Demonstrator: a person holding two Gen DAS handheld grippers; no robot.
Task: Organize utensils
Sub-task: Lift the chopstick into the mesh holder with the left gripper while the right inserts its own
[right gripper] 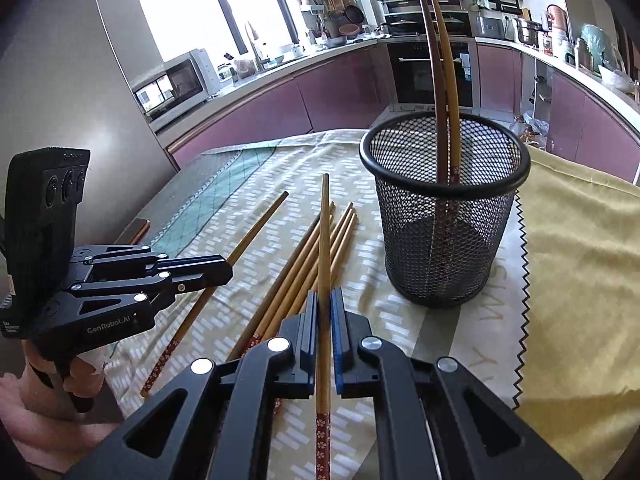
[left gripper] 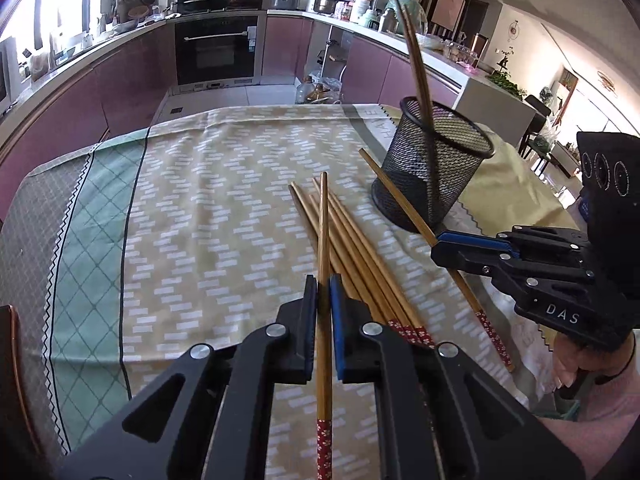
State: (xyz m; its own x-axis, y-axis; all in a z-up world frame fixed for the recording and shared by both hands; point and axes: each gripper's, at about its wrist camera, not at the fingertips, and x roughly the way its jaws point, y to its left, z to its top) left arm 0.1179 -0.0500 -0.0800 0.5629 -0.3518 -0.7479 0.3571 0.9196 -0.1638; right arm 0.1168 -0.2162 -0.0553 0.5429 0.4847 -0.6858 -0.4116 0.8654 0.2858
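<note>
A black mesh holder (left gripper: pixel 434 168) stands on the cloth-covered table with two chopsticks (left gripper: pixel 416 60) upright in it; it also shows in the right wrist view (right gripper: pixel 444 216). My left gripper (left gripper: pixel 323 300) is shut on one bamboo chopstick (left gripper: pixel 324 240) and holds it above a loose pile of several chopsticks (left gripper: pixel 360 264). My right gripper (right gripper: pixel 324 312) is shut on another chopstick (right gripper: pixel 324 240), left of the holder. In the left wrist view the right gripper (left gripper: pixel 440 242) is near the holder's base. In the right wrist view the left gripper (right gripper: pixel 228 270) is at the left.
A patterned tablecloth (left gripper: pixel 192 208) covers the table, with a yellow cloth (right gripper: pixel 580 260) to the right of the holder. Kitchen counters and an oven (left gripper: pixel 218 48) lie beyond the far table edge. A dark object (left gripper: pixel 8 344) is at the left edge.
</note>
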